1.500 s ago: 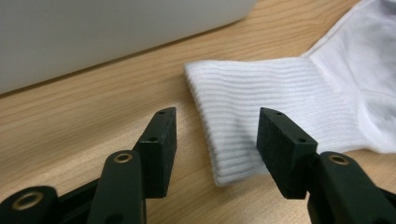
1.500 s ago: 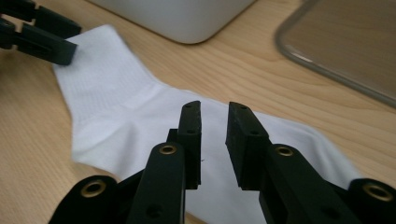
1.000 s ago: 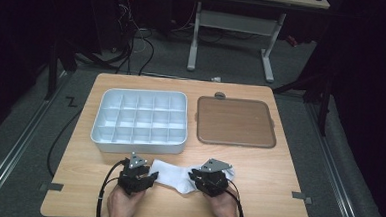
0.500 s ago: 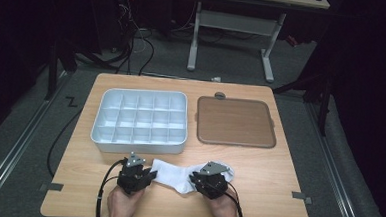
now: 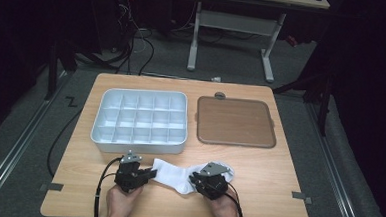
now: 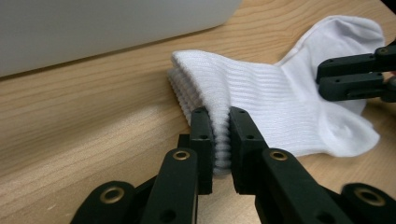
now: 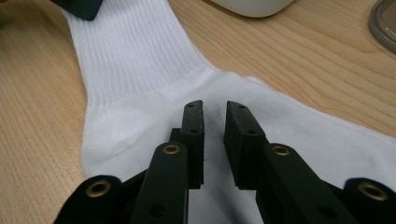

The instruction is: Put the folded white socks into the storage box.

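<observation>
At the near edge of the table (image 5: 271, 192), just in front of you, the white sock (image 5: 175, 173) lies flat between your two hands; its ribbed cuff points toward your left and its foot toward your right. Your left gripper (image 6: 220, 140) has its jaws closed down on the cuff's edge, with the ribbed folds pinched between the pads (image 6: 204, 140); that hold looks meant to anchor or lift the cuff end. Your right gripper (image 7: 214, 122) sits over the heel area with a narrow gap between its jaws; they rest on or just above the fabric, and I cannot tell whether any cloth is caught between them. In the left gripper view, its jaws appear farther off by the heel.

Holding both ends this way lets you stretch, fold or carry the sock, judging by the grip points.

For room to move: the white compartment tray (image 5: 140, 121) stands just beyond the sock, its front wall near the cuff, so a forward push from your left hand would meet that wall quickly; the brown lid (image 5: 235, 121) lies beside the tray, farther from your right hand. To either side of the sock the wood is bare; behind your hands the table's near edge is close, so pulling back leaves little margin.
</observation>
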A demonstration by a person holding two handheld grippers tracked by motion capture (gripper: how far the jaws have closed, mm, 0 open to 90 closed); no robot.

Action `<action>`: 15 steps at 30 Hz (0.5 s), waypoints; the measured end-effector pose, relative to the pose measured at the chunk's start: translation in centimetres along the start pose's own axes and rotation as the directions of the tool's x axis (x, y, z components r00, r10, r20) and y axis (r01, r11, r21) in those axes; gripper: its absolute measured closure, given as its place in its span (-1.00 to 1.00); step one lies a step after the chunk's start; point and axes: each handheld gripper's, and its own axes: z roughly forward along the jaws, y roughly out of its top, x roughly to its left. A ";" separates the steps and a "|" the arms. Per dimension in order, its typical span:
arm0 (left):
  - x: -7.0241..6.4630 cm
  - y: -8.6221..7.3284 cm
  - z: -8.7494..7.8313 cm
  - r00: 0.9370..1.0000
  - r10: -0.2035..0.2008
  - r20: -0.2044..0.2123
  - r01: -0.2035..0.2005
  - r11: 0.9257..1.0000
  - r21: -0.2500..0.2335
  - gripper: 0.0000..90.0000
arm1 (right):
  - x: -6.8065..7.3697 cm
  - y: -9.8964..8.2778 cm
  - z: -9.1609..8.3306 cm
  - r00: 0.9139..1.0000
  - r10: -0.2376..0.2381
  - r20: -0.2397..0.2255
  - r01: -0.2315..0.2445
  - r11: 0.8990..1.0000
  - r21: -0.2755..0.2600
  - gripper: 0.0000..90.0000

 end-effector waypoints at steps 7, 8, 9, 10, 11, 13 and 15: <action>-0.7 1.1 -0.7 0.998 -0.027 0.052 0.027 1.000 -0.001 0.83 | 0.0 0.1 0.0 1.000 -0.007 -0.001 0.007 1.000 0.003 0.75; -0.7 1.2 -0.8 0.998 -0.033 0.056 0.033 0.999 -0.004 0.83 | 0.0 0.1 0.1 1.000 -0.005 -0.001 0.005 1.000 0.007 0.75; -0.8 1.3 -0.9 0.998 -0.033 0.059 0.034 0.999 -0.003 0.83 | 0.0 0.1 0.1 1.000 -0.005 -0.001 0.005 1.000 0.007 0.75; -0.8 1.3 -0.9 0.998 -0.025 0.060 0.025 1.000 -0.003 0.83 | 0.1 0.2 0.1 1.000 -0.006 -0.002 0.006 1.000 0.011 0.75; -0.9 1.4 -1.0 0.997 -0.026 0.067 0.027 1.000 -0.007 0.83 | 0.1 0.2 0.1 1.000 -0.010 -0.002 0.010 1.000 0.013 0.75; -1.2 1.7 -1.2 0.997 -0.027 0.077 0.028 1.000 -0.014 0.83 | 0.2 0.4 0.2 1.000 -0.018 -0.006 0.018 1.000 0.016 0.75; -1.5 2.0 -1.5 0.996 -0.023 0.089 0.024 1.000 -0.019 0.83 | 0.4 0.5 0.3 1.000 -0.018 -0.008 0.019 1.000 0.016 0.75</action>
